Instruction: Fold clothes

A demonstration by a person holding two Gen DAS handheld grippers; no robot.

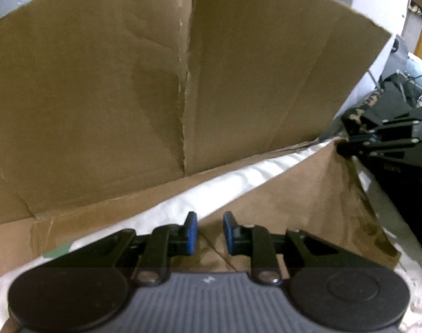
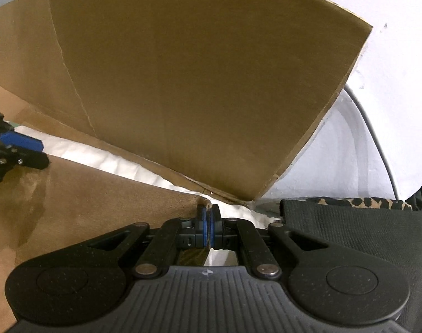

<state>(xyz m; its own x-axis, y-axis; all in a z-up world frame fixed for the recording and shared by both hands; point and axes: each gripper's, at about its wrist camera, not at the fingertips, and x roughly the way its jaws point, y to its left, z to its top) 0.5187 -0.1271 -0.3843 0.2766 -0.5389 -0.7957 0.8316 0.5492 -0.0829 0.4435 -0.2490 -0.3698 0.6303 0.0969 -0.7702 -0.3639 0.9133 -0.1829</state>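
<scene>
Left wrist view: the left tool (image 1: 210, 233) hangs over the near edge of a tan cloth (image 1: 308, 194) that lies on a white sheet (image 1: 238, 179). Its blue pads (image 1: 192, 231) stand a little apart with the cloth's edge running beneath the gap; they press on nothing, so it is released. The cloth spreads away to the right, where its far corner meets the right tool (image 1: 347, 145), seen from the side with that corner at its tip. A cardboard wall (image 1: 127, 83) rises behind the sheet. The only marking here is a small white mark on the tool's ribbed body, too small to read.

Right wrist view: the right tool (image 2: 208, 223) is clenched on the cloth (image 2: 99, 194), a thin fold of tan fabric pinched between its blue pads (image 2: 204, 222) at the corner. The rest of the cloth stretches left toward the left tool (image 2: 24, 144), whose blue pad shows at the frame's edge. The white sheet (image 2: 113, 161) shows behind the cloth, below the cardboard (image 2: 197, 83). Only this view shows the pinch itself, plus a dark ribbed garment (image 2: 349, 227) with a leopard-print edge (image 2: 363, 202) just right of the tool, and a grey cable (image 2: 377, 144) against a white surface. A small round crosshair mark sits on the tool body; no words are legible.
</scene>
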